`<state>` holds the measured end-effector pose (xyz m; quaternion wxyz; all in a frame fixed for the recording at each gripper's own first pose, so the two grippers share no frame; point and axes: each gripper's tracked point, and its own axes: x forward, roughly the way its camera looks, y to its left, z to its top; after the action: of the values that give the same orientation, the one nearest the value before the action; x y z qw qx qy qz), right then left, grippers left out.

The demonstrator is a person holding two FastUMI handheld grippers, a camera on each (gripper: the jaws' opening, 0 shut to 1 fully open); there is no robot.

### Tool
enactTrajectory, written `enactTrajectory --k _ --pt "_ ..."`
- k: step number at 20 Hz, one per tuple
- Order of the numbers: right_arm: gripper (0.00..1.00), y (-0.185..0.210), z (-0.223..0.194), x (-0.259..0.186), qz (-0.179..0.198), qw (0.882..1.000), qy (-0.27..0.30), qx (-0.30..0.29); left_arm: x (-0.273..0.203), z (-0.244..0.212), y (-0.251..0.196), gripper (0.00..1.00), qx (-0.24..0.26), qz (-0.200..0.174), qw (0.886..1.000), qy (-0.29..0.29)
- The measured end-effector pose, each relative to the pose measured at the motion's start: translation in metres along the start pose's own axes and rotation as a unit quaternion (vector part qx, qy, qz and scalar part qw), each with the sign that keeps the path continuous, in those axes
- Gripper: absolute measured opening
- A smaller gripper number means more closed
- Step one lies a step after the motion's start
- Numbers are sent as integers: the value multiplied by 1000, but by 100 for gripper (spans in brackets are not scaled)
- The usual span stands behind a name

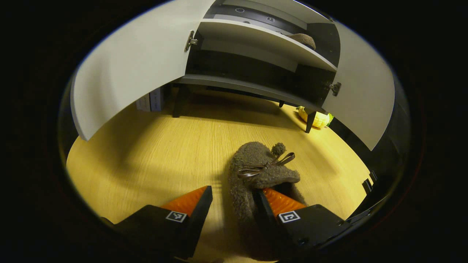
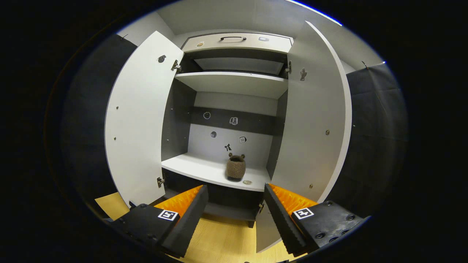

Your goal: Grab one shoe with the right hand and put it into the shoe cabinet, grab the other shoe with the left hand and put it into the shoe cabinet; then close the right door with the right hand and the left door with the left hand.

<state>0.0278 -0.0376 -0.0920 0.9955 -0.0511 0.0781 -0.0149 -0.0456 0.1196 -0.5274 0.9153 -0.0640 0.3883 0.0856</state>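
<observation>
A brown fuzzy shoe [image 1: 261, 170] with a pompom and bow lies on the wooden floor in front of the shoe cabinet [image 1: 256, 47]. My left gripper [image 1: 233, 190] is open and straddles the shoe's near side wall: its right finger [image 1: 272, 202] sits inside the shoe's opening and the other finger is outside on the floor. The second brown shoe [image 2: 236, 167] stands on the cabinet's middle shelf [image 2: 204, 170], also seen as the shoe on the shelf [image 1: 302, 39]. My right gripper [image 2: 236, 188] is open and holds nothing, in front of the cabinet, below that shelf's edge.
Both cabinet doors stand wide open: the left door [image 2: 137, 120] and the right door [image 2: 314, 124]. A drawer with a handle [image 2: 234, 38] tops the cabinet. A yellow object [image 1: 318, 118] lies by a cabinet leg, and white boxes [image 1: 150, 102] sit under the left door.
</observation>
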Motion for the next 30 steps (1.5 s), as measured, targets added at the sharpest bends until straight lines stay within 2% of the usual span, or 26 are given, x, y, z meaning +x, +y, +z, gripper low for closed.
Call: enactTrajectory --k 1,6,7,8,9,10,12,16,19,23,30 --pt "98 0 -2 2 2 1000 4 -1 2 1 -1 73 2 -1 1000 -5" --pt "98 2 -11 8 12 1000 14 0 13 6 -4 48 10 -1 1000 -10" --pt "95 2 -12 9 12 1000 16 2 15 7 0 46 7 4 1000 -11" --pt "98 0 -14 10 12 1000 18 3 17 8 2 35 3 8 1000 -9" --pt "98 0 -15 11 12 1000 20 4 16 8 4 28 2 14 1000 -9" --pt "98 -1 -17 13 10 1000 22 4 16 11 5 15 10 17 1000 -10" --pt "98 -1 -20 14 12 1000 26 6 15 10 5 7 29 20 999 -6" --pt "98 1 -22 17 20 999 28 4 10 15 3 5 29 24 999 5" --pt "98 2 -21 16 27 999 24 5 -11 38 -5 5 21 19 999 -16" --pt "98 5 -16 17 39 999 14 13 -65 90 -20 5 30 21 998 -59" --pt "98 4 -3 19 58 998 -7 39 -165 219 -57 5 90 42 986 -132"
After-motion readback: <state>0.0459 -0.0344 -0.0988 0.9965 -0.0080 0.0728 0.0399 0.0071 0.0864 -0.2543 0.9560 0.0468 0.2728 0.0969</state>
